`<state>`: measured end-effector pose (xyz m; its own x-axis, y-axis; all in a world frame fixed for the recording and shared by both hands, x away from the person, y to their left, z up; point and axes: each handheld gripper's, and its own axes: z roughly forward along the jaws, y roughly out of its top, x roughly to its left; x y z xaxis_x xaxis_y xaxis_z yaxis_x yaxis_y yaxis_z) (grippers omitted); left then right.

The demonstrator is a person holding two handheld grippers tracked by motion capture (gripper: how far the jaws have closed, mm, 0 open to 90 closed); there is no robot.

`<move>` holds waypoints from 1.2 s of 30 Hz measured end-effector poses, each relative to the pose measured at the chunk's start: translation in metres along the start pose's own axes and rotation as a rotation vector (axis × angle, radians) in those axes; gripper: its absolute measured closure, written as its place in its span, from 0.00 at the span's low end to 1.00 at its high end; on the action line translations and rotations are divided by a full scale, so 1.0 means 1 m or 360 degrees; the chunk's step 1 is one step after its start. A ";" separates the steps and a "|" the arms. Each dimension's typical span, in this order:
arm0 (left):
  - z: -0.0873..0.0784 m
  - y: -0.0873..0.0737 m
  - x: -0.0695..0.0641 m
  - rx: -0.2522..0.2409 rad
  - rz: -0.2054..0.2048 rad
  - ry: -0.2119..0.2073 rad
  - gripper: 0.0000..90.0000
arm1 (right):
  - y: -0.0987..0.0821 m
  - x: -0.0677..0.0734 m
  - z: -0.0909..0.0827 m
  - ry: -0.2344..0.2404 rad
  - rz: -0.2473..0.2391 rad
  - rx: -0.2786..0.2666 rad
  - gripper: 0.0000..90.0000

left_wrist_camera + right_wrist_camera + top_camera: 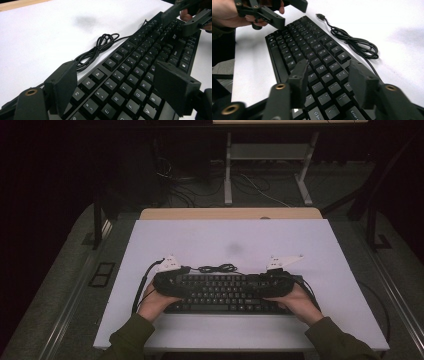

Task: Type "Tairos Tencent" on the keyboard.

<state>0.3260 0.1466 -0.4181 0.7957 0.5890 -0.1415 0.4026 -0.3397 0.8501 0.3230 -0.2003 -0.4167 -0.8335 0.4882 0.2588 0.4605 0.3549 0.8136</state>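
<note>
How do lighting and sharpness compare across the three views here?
High view: dim, the room dark around the lit white table, with a faint grey smudge mid-table. Left gripper view: brighter, keyboard legends readable, cable crisp, near jaws slightly soft. Right gripper view: bright table, key legends near the jaws blurred, left gripper at top left slightly smeared.

The left hand-held gripper (115,86) straddles the black keyboard (140,72), its coiled cable (100,47) lying just beside on the white table (37,37).
</note>
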 end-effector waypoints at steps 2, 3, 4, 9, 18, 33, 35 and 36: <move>0.002 -0.001 -0.001 0.0003 0.0003 -0.0006 0.22 | 0.000 0.001 0.001 0.0010 -0.0004 0.0011 0.67; 0.002 -0.001 -0.002 0.0009 0.0006 -0.0011 0.23 | -0.001 0.001 0.001 0.0013 -0.0015 0.0008 0.69; 0.003 -0.001 -0.002 0.0009 0.0012 -0.0014 0.23 | -0.001 0.001 0.002 0.0021 -0.0019 0.0013 0.72; 0.005 -0.002 -0.003 0.0028 0.0025 -0.0021 0.29 | -0.002 0.002 0.002 0.0023 -0.0031 0.0031 0.83; 0.008 -0.003 -0.005 0.0058 0.0035 -0.0036 0.37 | -0.002 0.002 0.002 0.0040 -0.0042 0.0059 0.99; 0.010 -0.003 -0.005 0.0072 0.0034 -0.0034 0.29 | -0.014 0.007 0.006 0.0060 -0.0071 0.0177 0.99; 0.010 -0.003 -0.005 0.0071 0.0034 -0.0030 0.28 | -0.015 0.007 0.005 0.0062 -0.0071 0.0188 0.99; 0.010 -0.003 -0.005 0.0071 0.0032 -0.0030 0.28 | -0.016 0.007 0.006 0.0064 -0.0073 0.0189 0.99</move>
<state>0.3249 0.1376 -0.4248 0.8119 0.5681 -0.1344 0.4059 -0.3838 0.8294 0.3113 -0.1978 -0.4304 -0.8648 0.4381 0.2453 0.4526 0.4689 0.7585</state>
